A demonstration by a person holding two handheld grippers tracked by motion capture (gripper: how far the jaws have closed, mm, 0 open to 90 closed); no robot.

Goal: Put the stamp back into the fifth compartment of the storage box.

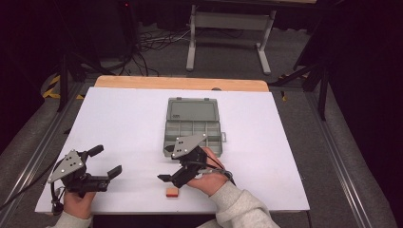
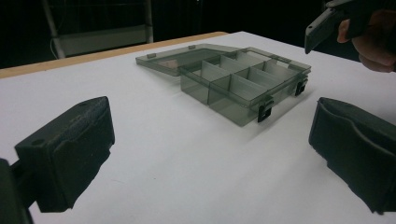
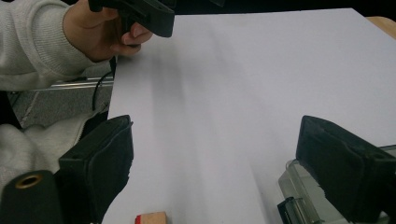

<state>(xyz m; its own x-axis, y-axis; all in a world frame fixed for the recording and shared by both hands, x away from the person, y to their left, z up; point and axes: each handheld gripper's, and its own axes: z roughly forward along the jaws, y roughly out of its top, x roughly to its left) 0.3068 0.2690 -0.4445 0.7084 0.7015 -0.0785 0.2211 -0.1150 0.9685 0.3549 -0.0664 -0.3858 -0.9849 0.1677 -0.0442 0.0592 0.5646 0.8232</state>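
A grey see-through organiser box (image 1: pixel 193 134) lies open at the table's middle, its lid (image 1: pixel 192 110) flat behind it and its compartments (image 2: pixel 243 86) bare. A small wooden block with a red side (image 1: pixel 171 192) rests near the front edge, just below my right gripper (image 1: pixel 167 166). That gripper is open over bare white table, jaws pointing left, with the block (image 3: pixel 152 218) low between them and the box corner (image 3: pixel 299 205) beside the right jaw. My left gripper (image 1: pixel 107 161) stands open at the front left, its jaws wide around empty table (image 2: pixel 212 154) and facing the box.
The white table top (image 1: pixel 119 118) has a wooden strip (image 1: pixel 180 83) along its far edge and metal rails at both sides. A grey metal stand (image 1: pixel 228 33) and cables lie on the floor behind. A light sleeve (image 1: pixel 240 206) enters from the bottom.
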